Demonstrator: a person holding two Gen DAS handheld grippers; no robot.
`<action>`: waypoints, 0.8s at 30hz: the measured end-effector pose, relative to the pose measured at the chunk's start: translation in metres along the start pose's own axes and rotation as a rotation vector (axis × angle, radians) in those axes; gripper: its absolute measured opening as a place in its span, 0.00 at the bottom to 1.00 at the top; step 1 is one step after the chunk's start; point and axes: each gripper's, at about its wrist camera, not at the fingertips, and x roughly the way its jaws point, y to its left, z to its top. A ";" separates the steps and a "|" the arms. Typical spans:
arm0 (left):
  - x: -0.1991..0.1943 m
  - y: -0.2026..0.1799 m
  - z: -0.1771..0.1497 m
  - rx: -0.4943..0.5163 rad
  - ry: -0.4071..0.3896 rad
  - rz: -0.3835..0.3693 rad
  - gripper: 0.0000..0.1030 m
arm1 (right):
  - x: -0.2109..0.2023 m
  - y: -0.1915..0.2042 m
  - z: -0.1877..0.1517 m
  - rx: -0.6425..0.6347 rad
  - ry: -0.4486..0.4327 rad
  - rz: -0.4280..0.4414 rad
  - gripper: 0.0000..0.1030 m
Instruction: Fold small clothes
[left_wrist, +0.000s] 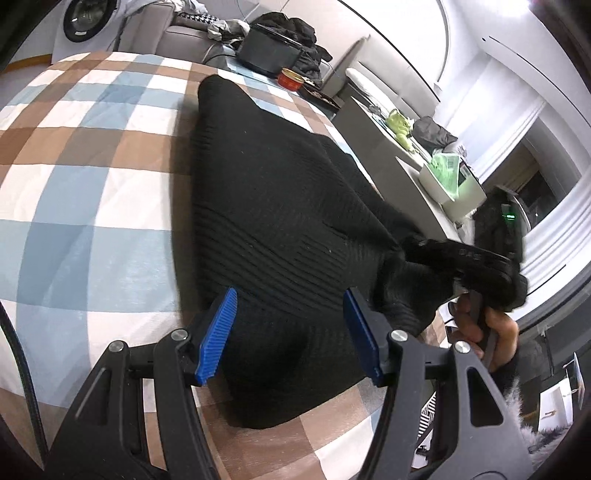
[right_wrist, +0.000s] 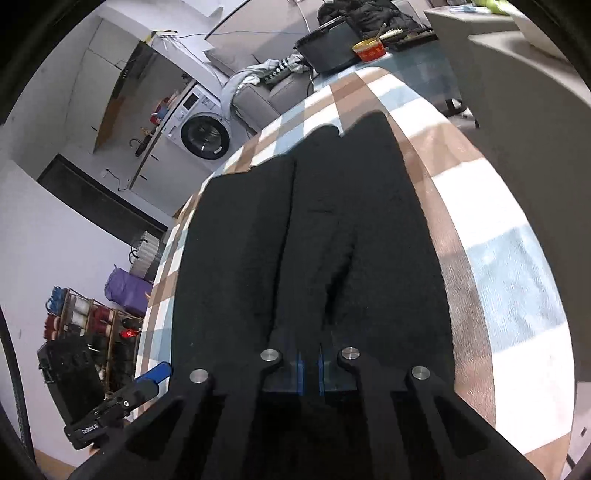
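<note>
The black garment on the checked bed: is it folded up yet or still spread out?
Mostly spread: the black garment lies long and flat on the bed, with only a lengthwise overlap showing. The right claw pinches its near edge.

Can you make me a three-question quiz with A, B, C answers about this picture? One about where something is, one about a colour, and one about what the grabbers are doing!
1. Where does the black garment lie?
A. On the checked cloth
B. In the washing machine
C. On the floor

2. What colour are the left gripper pads?
A. Red
B. Blue
C. Green

3. How does the right gripper stand?
A. Wide open
B. Out of sight
C. Shut on the garment

Answers:
1 A, the cloth shows all around the garment.
2 B, both ribbed pads are blue.
3 C, its pads sit nearly together with the garment's near edge pinched between them.
</note>
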 end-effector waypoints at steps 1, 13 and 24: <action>-0.003 0.000 0.001 0.000 -0.007 -0.002 0.55 | -0.006 0.007 0.002 -0.032 -0.027 -0.001 0.04; 0.002 0.009 0.006 -0.034 0.004 -0.009 0.55 | -0.033 -0.025 -0.029 -0.036 0.009 -0.211 0.04; 0.013 0.013 0.007 -0.035 0.020 0.015 0.55 | -0.039 -0.042 -0.001 0.044 -0.051 -0.144 0.38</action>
